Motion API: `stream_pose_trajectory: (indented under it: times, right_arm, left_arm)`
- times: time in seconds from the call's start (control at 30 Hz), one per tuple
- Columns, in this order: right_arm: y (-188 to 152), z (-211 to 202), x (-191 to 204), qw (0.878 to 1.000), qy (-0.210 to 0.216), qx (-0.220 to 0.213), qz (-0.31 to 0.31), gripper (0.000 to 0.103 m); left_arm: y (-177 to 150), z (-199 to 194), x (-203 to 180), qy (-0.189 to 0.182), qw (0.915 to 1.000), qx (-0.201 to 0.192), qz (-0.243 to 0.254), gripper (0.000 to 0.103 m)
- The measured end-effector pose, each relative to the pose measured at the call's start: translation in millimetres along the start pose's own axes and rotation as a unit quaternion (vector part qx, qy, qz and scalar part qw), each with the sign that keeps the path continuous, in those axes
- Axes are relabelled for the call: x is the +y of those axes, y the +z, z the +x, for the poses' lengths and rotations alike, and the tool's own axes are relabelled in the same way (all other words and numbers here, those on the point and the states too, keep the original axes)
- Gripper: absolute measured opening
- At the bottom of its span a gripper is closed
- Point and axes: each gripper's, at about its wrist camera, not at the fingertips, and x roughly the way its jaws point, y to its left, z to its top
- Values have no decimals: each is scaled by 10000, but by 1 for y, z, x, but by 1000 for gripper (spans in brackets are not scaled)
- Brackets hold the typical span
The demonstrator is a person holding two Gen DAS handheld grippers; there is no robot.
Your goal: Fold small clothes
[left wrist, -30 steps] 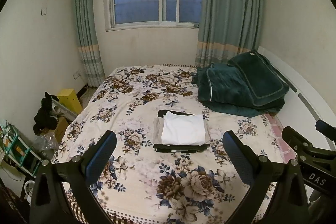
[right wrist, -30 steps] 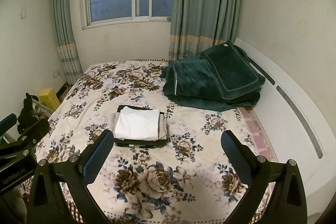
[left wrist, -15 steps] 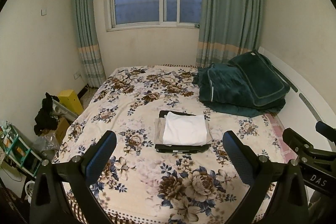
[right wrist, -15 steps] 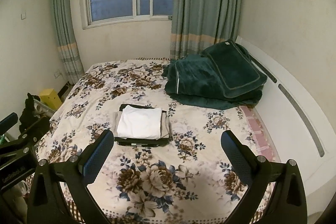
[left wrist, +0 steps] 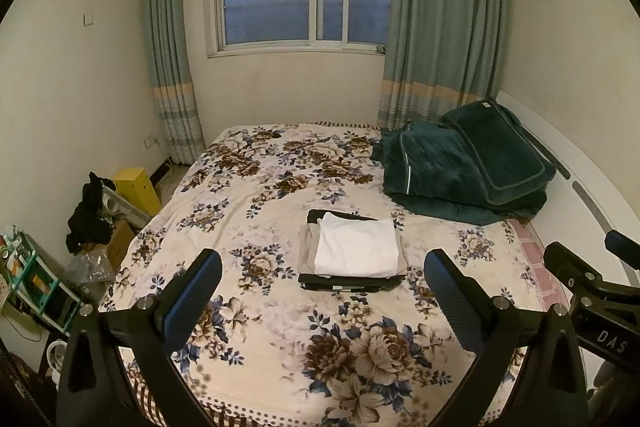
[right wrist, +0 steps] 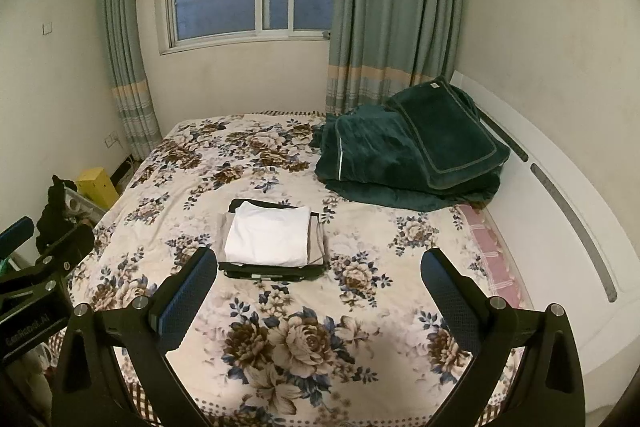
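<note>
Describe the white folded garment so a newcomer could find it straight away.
Start at the floral bedspread under the window. Near its middle sits a small stack of folded clothes. The white garment is the top layer, brighter than the beige and black pieces beneath it and well apart from the dark green blanket.

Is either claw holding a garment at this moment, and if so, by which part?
Nothing is held. The left claw and right claw are both open and empty, above the bed, short of the stack of folded clothes.

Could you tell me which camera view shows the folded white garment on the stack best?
The left wrist view: the white garment lies centred between the fingers. The right wrist view shows it whole too, but off-centre to the left.
</note>
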Motion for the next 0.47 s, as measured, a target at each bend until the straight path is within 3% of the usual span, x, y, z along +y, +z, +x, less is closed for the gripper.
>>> stream_pose_trajectory:
  times: [0.47]
  right_arm:
    - [1,2,3,10000,-29,-36,1,103]
  left_arm:
    - [0,-1,1,-24,10000,-36,-29,103]
